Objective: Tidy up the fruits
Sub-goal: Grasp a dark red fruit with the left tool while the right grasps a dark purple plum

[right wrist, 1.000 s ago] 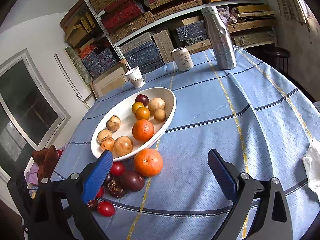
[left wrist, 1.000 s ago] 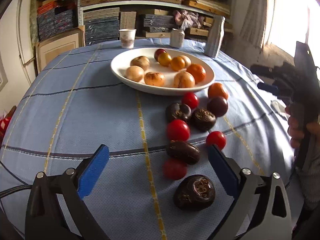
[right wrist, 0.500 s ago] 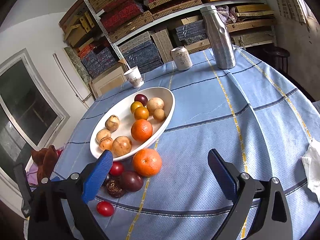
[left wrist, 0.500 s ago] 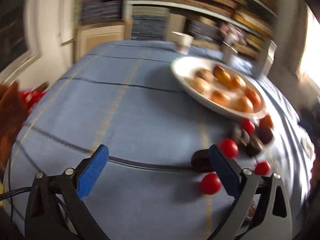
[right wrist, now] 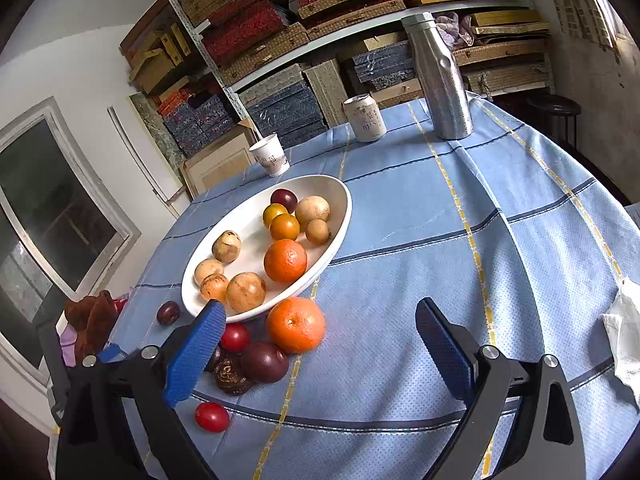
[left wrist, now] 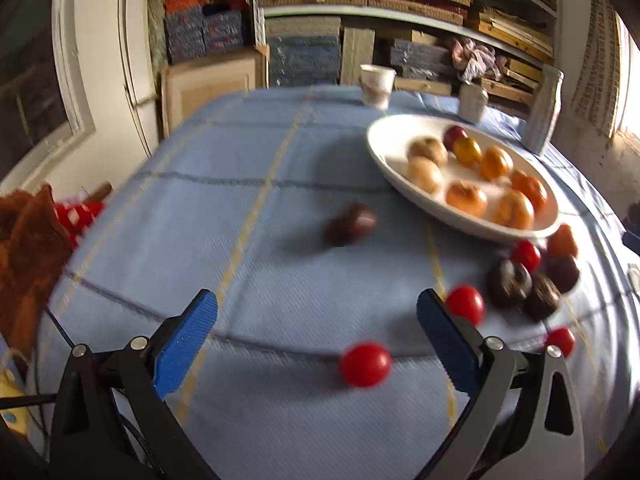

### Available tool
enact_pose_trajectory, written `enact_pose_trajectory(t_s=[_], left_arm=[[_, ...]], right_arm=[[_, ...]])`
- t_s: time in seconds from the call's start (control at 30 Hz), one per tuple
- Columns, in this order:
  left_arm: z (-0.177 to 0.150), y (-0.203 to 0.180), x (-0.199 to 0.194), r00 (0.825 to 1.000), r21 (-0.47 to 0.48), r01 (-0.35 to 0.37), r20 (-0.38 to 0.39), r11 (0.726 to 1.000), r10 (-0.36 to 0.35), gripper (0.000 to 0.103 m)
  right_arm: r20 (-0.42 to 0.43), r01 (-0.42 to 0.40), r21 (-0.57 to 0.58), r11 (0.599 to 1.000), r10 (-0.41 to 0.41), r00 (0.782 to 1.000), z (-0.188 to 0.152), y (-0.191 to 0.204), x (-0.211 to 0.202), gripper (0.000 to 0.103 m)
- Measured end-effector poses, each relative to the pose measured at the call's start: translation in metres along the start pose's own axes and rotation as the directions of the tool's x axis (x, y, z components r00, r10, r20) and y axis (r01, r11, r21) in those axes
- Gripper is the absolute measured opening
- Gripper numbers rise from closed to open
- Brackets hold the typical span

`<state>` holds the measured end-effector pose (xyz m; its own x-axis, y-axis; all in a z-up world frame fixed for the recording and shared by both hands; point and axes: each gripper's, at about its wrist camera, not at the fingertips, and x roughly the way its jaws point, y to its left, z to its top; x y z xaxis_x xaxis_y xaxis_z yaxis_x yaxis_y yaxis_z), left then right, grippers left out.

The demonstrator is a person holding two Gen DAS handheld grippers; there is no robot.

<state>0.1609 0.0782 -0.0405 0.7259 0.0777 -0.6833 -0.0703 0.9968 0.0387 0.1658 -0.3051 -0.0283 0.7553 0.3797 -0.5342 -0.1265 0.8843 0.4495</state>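
Both tools, left tool (left wrist: 316,326) and right tool (right wrist: 316,338), gaped empty; nine fruits filled the white bowl (right wrist: 340,196), one orange (right wrist: 296,324) lay near it.

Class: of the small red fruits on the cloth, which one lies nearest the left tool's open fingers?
The red fruit lying alone between the left tool's fingers; the others sit farther right.

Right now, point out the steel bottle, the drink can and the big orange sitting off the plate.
steel bottle (right wrist: 440,76), right wrist view, mid body.
drink can (right wrist: 365,118), right wrist view, side wall.
big orange (right wrist: 296,324), right wrist view, top centre.
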Motion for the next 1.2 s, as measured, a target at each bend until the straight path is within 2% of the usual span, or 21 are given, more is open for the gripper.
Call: enact_pose_trajectory(t_s=[0.07, 0.2, 0.3, 0.43, 0.63, 0.67, 0.7, 0.73, 0.87, 1.0, 1.2], left_arm=[[0.011, 0.005, 0.007, 1.0, -0.006, 0.003, 0.011, 1.0, -0.003, 0.098], [0.024, 0.001, 0.029, 1.0, 0.031, 0.02, -0.017, 0.999, -0.019, 0.098], [0.023, -0.013, 0.036, 0.996, 0.081, 0.089, -0.035, 0.993, -0.086, 0.098], [0.025, -0.026, 0.035, 0.998, 0.146, 0.069, 0.001, 0.987, -0.07, 0.098], [0.03, -0.026, 0.044, 0.999, 0.135, 0.042, -0.007, 0.99, -0.041, 0.098], [0.03, -0.026, 0.044, 0.999, 0.138, 0.039, -0.006, 0.99, -0.039, 0.096], [0.03, -0.027, 0.045, 0.999, 0.141, 0.035, -0.008, 0.989, -0.035, 0.089], [0.031, -0.029, 0.048, 0.999, 0.145, 0.039, -0.018, 0.989, -0.036, 0.077], [0.031, -0.027, 0.054, 0.997, 0.132, 0.068, -0.052, 0.989, -0.062, 0.058], [0.03, -0.025, 0.057, 0.994, 0.118, 0.092, -0.068, 0.989, -0.084, 0.058], [0.027, -0.041, 0.063, 0.988, 0.184, 0.131, -0.105, 0.974, -0.113, 0.058]], right_arm=[[-0.004, 0.002, -0.001, 1.0, -0.002, 1.0, 0.0, 0.0, 0.001, 0.097], [-0.005, 0.006, 0.0, 1.0, -0.006, 1.0, -0.001, 0.001, 0.002, 0.097], [-0.01, 0.008, 0.007, 1.0, -0.008, 1.0, -0.001, -0.001, 0.003, 0.097], [-0.016, 0.01, -0.001, 1.0, -0.01, 1.0, -0.001, 0.0, 0.005, 0.097], [-0.023, 0.015, -0.003, 1.0, -0.015, 1.0, -0.001, 0.0, 0.007, 0.097], [-0.024, 0.016, -0.004, 1.0, -0.016, 1.0, -0.001, 0.0, 0.007, 0.097], [-0.025, 0.017, -0.006, 1.0, -0.017, 1.0, -0.002, 0.0, 0.007, 0.097], [-0.026, 0.018, -0.008, 1.0, -0.018, 0.999, -0.002, 0.0, 0.008, 0.097], [-0.03, 0.019, -0.013, 1.0, -0.019, 0.999, -0.002, 0.001, 0.009, 0.097], [-0.035, 0.021, -0.016, 1.0, -0.021, 0.999, -0.003, 0.002, 0.011, 0.097], [-0.051, 0.03, -0.024, 0.999, -0.032, 0.998, -0.005, 0.003, 0.015, 0.097]])
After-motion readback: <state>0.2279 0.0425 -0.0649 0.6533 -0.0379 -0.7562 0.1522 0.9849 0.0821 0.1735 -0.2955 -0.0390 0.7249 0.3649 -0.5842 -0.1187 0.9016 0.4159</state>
